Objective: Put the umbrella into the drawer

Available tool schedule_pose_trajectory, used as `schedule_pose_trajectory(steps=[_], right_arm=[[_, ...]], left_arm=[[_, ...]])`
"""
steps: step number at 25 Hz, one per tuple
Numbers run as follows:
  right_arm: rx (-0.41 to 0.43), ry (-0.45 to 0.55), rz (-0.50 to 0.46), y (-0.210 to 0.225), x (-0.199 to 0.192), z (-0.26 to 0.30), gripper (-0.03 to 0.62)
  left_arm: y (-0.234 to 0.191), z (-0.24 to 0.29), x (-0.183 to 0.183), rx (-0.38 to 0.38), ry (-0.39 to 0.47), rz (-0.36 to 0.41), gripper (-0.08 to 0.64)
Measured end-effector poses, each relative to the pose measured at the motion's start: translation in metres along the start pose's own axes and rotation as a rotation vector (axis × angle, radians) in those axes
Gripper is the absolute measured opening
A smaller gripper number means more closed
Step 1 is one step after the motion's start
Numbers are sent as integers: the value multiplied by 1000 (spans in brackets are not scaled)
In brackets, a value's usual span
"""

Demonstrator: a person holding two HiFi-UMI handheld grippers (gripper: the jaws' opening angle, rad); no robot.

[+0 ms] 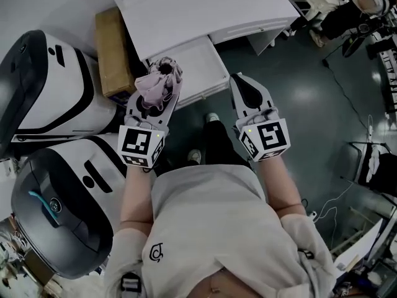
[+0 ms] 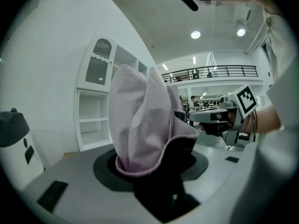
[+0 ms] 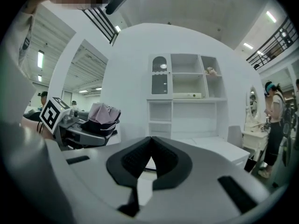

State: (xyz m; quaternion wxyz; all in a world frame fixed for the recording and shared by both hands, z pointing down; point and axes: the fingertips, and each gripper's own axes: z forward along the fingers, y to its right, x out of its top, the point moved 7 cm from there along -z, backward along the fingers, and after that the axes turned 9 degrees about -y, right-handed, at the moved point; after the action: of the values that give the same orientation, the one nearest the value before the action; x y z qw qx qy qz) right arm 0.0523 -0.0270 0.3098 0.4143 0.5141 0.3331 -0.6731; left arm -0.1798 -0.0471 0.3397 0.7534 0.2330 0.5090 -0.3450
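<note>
A folded pale pink umbrella (image 1: 159,82) with a dark core stands up between the jaws of my left gripper (image 1: 160,93), which is shut on it. In the left gripper view the umbrella (image 2: 140,125) fills the middle, over the dark pads (image 2: 105,169). My right gripper (image 1: 243,87) is beside it, shut and empty, its pads meeting at the tip (image 3: 150,143). Both are just in front of the open white drawer (image 1: 201,64) under the white desk (image 1: 205,11). The right gripper view shows the left gripper (image 3: 88,129) with the umbrella (image 3: 103,112) at its left.
Two large white-and-black rounded machines (image 1: 56,85) (image 1: 68,210) stand at the left, with a cardboard box (image 1: 113,51) beside the desk. A white shelf unit (image 3: 187,97) rises behind the desk. A person (image 3: 273,120) stands at the far right. Cables lie on the floor at the right (image 1: 335,203).
</note>
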Motion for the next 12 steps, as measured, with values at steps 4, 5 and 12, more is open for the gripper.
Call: schedule_pose_trajectory(steps=[4, 5, 12], right_arm=[[74, -7, -10, 37, 5, 43, 6], [89, -10, -8, 46, 6, 55, 6], [204, 31, -90, 95, 11, 125, 6]], left_arm=[[-19, 41, 5, 41, -37, -20, 232], [-24, 52, 5, 51, -47, -27, 232], [-52, 149, -12, 76, -148, -20, 232]])
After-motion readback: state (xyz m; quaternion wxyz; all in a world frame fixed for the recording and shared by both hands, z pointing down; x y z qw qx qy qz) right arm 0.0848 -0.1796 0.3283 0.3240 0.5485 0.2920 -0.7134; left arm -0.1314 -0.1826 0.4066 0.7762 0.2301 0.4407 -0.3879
